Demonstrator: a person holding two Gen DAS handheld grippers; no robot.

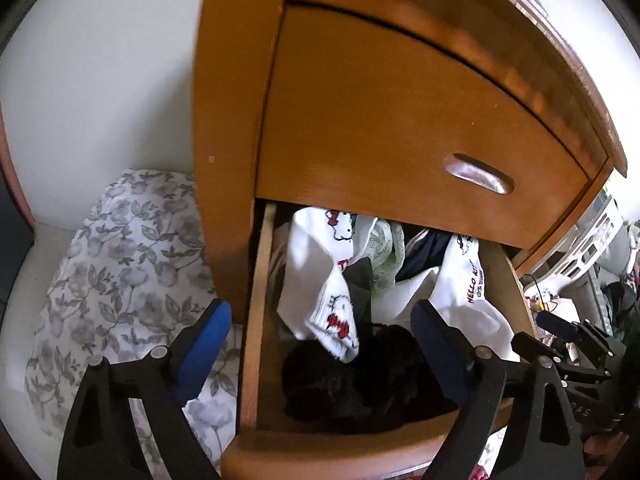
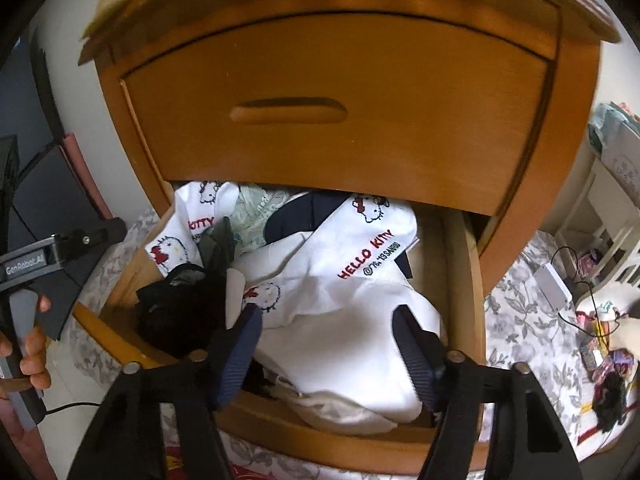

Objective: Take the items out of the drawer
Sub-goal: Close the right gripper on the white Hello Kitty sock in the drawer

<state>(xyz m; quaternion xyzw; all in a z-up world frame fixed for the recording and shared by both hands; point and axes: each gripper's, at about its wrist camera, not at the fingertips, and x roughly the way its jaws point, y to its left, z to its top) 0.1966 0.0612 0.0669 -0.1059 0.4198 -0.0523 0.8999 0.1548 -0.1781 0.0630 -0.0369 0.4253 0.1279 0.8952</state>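
Observation:
The lower drawer [image 1: 256, 320] [image 2: 320, 432] of a wooden nightstand stands pulled out, full of clothes. A white Hello Kitty sock [image 1: 328, 308] lies over black fabric [image 1: 360, 380] [image 2: 180, 312]. Another white Hello Kitty sock [image 2: 360, 248] rests on a white garment [image 2: 340, 320]. My left gripper [image 1: 324, 332] is open above the drawer's left side, over the black fabric, holding nothing. My right gripper [image 2: 328, 340] is open, its fingers [image 2: 240, 344] straddling the white garment at the drawer's front. Whether they touch it is unclear.
The upper drawer [image 1: 400, 120] [image 2: 332, 112] is shut and overhangs the back of the lower one. A floral bedsheet [image 1: 120, 260] [image 2: 528, 320] lies on both sides. A white charger with a cable [image 2: 554, 286] and clutter sit at the right. A hand [image 2: 36, 352] holds the left gripper.

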